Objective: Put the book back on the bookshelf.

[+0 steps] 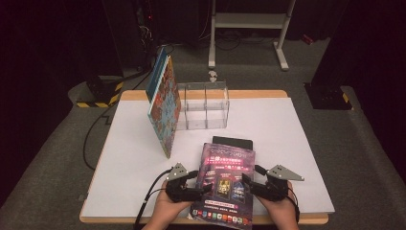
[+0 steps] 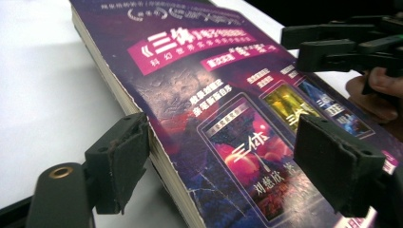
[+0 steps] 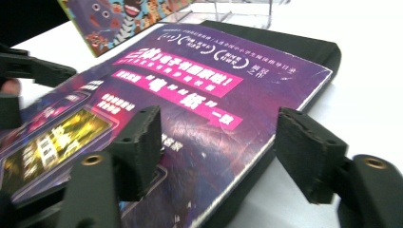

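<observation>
Purple paperback [image 1: 225, 184] lies at the near edge of the table [image 1: 129, 158] in the high view, long axis running away from the person, between the left gripper [image 1: 195, 184] and right gripper [image 1: 248, 184], both equally close. In the left gripper view, we note the jaws wide astride the book's [image 2: 214, 109] long edge, one pad [image 2: 124, 154] at the page block, not clamped. In the right gripper view, the jaws straddle the opposite edge of the book [image 3: 190, 104], likewise wide, pads [image 3: 142, 142] clear. A black book [image 3: 304, 45] lies underneath.

"三体" on the purple book [image 2: 209, 118] cover
</observation>
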